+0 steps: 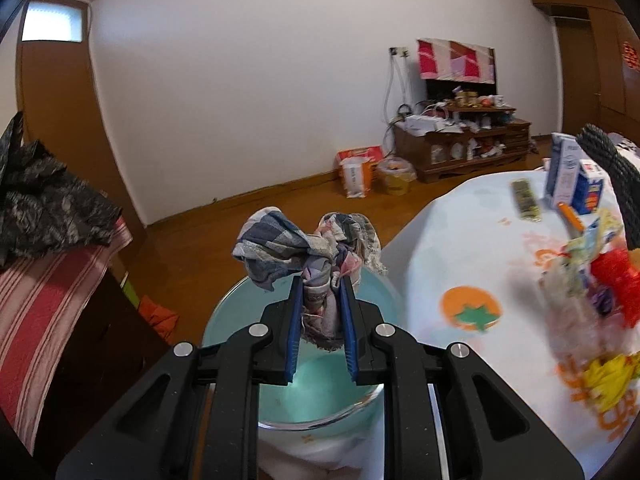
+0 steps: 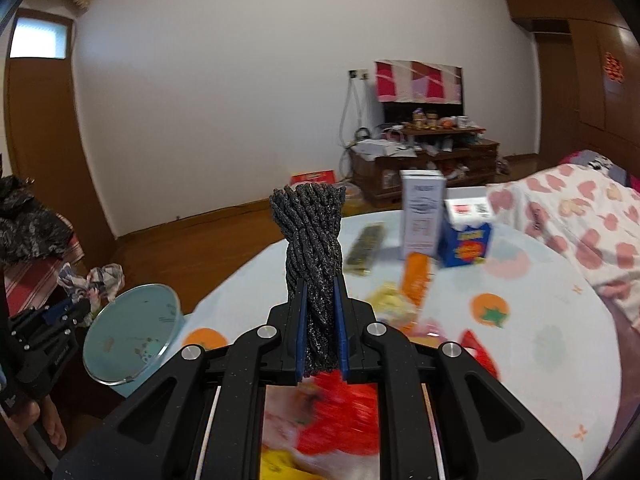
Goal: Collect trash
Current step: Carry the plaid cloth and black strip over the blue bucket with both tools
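Note:
My left gripper (image 1: 321,304) is shut on a crumpled plaid cloth (image 1: 304,248) and holds it above the open mouth of a light blue bin (image 1: 236,312). In the right wrist view the bin (image 2: 132,332) stands at the table's left edge, with the left gripper (image 2: 66,312) and the cloth (image 2: 96,280) beside it. My right gripper (image 2: 320,320) is shut on a twisted black glittery bundle (image 2: 314,240) and holds it upright over the table. Red netting (image 2: 340,412), yellow wrappers (image 2: 392,300) and an orange packet (image 2: 416,276) lie on the table, blurred.
The round table has a white cloth with orange fruit prints (image 2: 540,340). A white carton (image 2: 422,216), a blue box (image 2: 466,236) and a dark snack bar (image 2: 366,248) stand at its far side. A striped seat with black plastic (image 1: 44,200) is at the left. A pink patterned blanket (image 2: 580,216) lies at the right.

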The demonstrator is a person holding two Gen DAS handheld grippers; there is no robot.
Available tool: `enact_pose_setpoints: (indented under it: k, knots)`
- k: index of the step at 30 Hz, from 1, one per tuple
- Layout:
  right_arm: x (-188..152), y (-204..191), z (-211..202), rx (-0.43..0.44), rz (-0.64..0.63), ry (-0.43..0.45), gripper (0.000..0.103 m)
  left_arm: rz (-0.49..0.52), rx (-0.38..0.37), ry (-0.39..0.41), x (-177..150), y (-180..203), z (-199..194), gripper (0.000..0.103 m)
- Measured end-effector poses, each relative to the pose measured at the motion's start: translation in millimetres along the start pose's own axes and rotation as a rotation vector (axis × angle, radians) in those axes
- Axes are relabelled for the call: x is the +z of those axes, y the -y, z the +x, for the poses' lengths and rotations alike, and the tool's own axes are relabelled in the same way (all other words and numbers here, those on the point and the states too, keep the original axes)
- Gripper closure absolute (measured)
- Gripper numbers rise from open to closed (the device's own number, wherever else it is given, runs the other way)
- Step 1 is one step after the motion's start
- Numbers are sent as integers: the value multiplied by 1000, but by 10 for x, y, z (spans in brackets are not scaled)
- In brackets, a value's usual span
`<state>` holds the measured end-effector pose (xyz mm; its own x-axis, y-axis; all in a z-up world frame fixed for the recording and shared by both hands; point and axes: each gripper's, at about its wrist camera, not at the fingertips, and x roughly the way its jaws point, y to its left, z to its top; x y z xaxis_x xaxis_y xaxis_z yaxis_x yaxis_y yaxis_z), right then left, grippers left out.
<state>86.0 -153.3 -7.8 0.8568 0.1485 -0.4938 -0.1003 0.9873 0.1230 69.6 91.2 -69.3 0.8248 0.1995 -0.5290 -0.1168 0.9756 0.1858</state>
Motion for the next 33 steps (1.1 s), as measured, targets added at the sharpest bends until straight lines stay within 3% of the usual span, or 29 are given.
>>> enact_pose_setpoints:
  k: [13, 33]
  knots:
    - [18, -726, 514, 100, -98, -64, 90, -37, 104, -50, -165, -462, 248, 85]
    - [-101, -1181, 887, 162, -185, -112, 90, -54, 164, -97, -264, -719, 350, 85]
